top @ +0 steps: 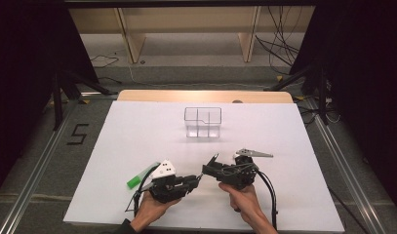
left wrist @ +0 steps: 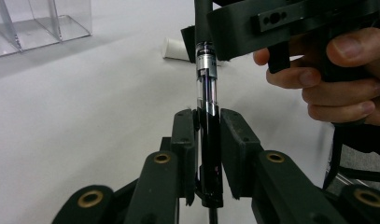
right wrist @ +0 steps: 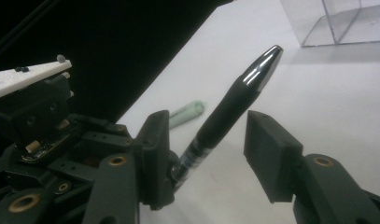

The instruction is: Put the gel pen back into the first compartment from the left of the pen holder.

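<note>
Pen clamped at barrel by left gripper, jaws pressed tight on both sides, pen thereby steadied above table. Black grip end with chrome tip straddled by right gripper, jaws apart, pads not pressing; presumably positioned for pulling or twisting that section off. Green marker left beside left gripper.

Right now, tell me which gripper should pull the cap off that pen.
Right. The left gripper is shut on the pen barrel, anchoring it. The right gripper has its open jaws on either side of the cap, so it probably only needs to close and pull.
</note>
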The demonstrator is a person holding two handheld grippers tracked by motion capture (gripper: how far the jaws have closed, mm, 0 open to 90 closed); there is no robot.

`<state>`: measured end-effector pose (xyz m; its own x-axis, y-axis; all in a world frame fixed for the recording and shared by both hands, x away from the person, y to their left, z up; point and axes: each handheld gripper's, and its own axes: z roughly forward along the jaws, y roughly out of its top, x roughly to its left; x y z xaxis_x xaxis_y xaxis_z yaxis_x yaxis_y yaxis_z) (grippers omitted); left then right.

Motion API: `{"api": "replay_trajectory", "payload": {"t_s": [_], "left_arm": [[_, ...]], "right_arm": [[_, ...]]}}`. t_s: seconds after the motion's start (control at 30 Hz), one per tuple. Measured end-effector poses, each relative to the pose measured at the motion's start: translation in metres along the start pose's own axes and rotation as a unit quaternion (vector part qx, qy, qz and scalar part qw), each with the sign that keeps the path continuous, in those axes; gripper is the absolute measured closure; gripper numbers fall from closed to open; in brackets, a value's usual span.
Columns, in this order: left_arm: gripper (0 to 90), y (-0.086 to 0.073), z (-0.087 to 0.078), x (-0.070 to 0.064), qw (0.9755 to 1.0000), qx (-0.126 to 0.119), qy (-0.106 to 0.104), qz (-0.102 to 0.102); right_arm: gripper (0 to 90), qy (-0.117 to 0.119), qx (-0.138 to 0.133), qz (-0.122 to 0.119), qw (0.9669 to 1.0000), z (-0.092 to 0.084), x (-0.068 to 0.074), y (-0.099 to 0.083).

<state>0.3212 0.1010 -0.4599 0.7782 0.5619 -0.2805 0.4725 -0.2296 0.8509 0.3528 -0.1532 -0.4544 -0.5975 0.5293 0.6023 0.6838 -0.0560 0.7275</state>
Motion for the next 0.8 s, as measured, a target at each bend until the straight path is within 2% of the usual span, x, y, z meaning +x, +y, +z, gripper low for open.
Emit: {"api": "replay_trajectory", "payload": {"t_s": [0.37,0.63,0.67,0.73,0.8], "left_arm": [[75.8,-0.0015,0.0005,-0.0007,0.9999,-0.007,-0.012,0.002],[75.3,-0.0041,0.0026,-0.0004,0.9997,-0.008,-0.021,0.012],[74.9,-0.0048,0.0038,-0.0006,0.9996,-0.007,-0.025,0.008],[72.8,-0.0057,0.0044,-0.0018,0.9995,-0.007,-0.029,0.011],[62.1,-0.005,0.0032,-0.0021,0.9993,-0.008,-0.03,0.019]], "right_arm": [[70.5,0.011,-0.001,0.014,0.9998,0.002,-0.0008,-0.0004],[77.7,0.033,-0.003,0.026,0.9991,0.0001,0.0011,0.0005],[79.1,0.039,-0.003,0.029,0.9988,0.0001,0.0019,0.0005],[79.8,0.042,-0.003,0.021,0.9989,0.0005,0.0051,0.0003],[79.9,0.04,-0.004,0.005,0.9992,-0.0001,0.0081,0.0009]]}}
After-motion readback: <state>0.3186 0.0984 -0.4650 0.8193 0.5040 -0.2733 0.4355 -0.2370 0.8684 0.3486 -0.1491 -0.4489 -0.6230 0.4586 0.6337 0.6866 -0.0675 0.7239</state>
